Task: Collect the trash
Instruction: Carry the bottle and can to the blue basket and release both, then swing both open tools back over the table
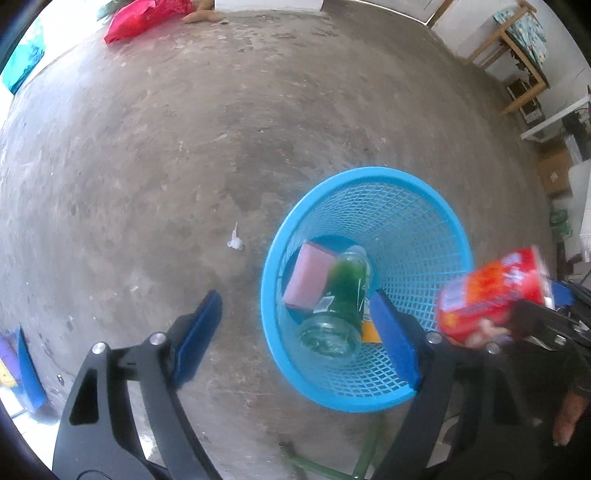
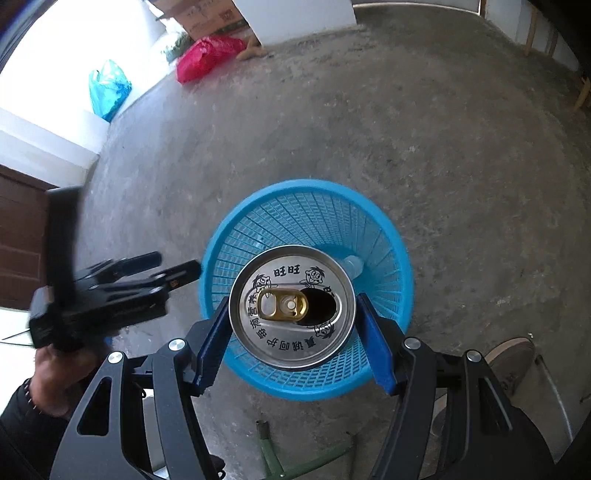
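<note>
grey concrete floor point(image 1: 166, 147) lies under the blue basket point(image 2: 400, 266). your right tool point(image 2: 291, 328) grips the red can point(image 2: 291, 306) above it. your left tool point(image 1: 295, 332) is wide open, holding nothing.

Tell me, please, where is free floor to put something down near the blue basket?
The concrete floor left of the blue basket is bare, bordered by a small white scrap and the far red bag. The basket's bottom is crowded: a green bottle and pink sponge. The right tool holds a can above it.
</note>
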Action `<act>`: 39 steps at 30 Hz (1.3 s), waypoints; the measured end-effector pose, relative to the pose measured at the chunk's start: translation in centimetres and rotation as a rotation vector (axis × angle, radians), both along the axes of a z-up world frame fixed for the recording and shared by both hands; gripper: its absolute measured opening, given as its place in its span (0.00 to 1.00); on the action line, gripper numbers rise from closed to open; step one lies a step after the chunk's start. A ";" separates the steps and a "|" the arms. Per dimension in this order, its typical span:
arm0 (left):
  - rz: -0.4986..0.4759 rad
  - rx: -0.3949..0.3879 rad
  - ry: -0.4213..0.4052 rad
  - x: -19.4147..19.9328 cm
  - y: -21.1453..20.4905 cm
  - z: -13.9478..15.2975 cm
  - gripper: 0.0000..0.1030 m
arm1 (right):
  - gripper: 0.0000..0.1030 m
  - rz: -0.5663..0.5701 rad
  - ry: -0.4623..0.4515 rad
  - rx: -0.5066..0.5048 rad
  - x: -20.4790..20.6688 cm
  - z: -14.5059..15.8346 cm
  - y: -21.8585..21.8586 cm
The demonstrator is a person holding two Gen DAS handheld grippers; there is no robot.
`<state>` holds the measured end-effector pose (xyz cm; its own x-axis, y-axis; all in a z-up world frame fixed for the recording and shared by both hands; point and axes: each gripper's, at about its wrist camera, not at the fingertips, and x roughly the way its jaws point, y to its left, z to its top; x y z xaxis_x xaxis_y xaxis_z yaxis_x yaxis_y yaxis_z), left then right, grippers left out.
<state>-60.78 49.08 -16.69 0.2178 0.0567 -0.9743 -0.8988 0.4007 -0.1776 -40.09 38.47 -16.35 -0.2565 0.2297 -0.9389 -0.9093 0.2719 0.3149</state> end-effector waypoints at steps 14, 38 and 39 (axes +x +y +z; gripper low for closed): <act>-0.009 0.050 -0.028 1.3 -0.2 1.8 0.76 | 0.79 -0.029 -0.047 -0.015 0.4 0.0 -0.9; -0.676 0.250 -0.567 37.8 -22.6 25.3 0.80 | 0.93 -0.793 -0.480 0.294 31.2 27.1 -41.5; -0.719 0.242 -0.586 39.6 -24.7 25.8 0.80 | 0.93 -0.842 -0.495 0.287 32.4 27.7 -44.3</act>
